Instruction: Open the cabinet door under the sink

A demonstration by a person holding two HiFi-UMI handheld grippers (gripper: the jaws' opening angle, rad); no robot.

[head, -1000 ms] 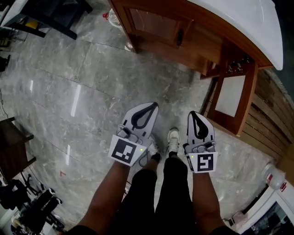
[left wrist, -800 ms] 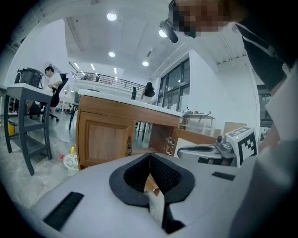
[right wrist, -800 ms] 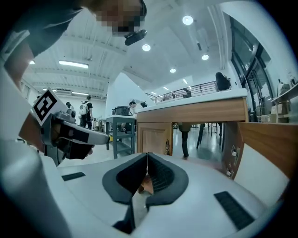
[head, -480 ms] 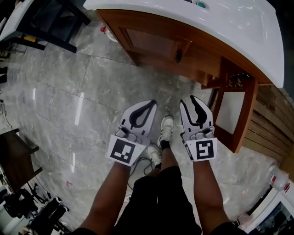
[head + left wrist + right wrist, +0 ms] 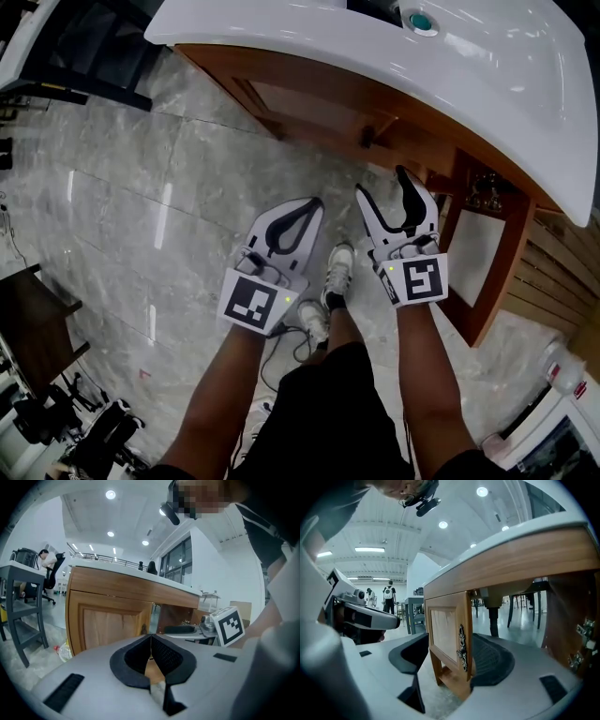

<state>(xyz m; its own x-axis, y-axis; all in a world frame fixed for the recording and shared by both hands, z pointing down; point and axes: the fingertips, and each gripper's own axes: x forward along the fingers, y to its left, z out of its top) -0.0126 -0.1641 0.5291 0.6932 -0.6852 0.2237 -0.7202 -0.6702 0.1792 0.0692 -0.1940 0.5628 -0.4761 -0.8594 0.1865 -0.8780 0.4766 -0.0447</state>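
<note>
A wooden cabinet hangs under the white sink top (image 5: 487, 66). Its left door (image 5: 309, 108) is closed and carries a dark ornate handle (image 5: 367, 136). The right door (image 5: 478, 253) stands swung open. My right gripper (image 5: 382, 183) is just short of the handle, and its jaws have just been opening. In the right gripper view the door's edge and handle (image 5: 461, 648) show between the open jaws, with neither pad touching them. My left gripper (image 5: 312, 204) hangs shut and empty beside it, facing the closed door (image 5: 110, 625).
Grey marble floor (image 5: 141, 187) spreads out to the left. A dark desk frame (image 5: 84, 56) stands at the far left, and black gear (image 5: 56, 431) lies at the lower left. Wooden slats (image 5: 553, 291) run along the right. A plastic bottle (image 5: 63, 651) lies by the cabinet's foot.
Both grippers have moved forward toward the cabinet. The right gripper's jaws went from shut to wide open. The sink top now fills more of the head view.
</note>
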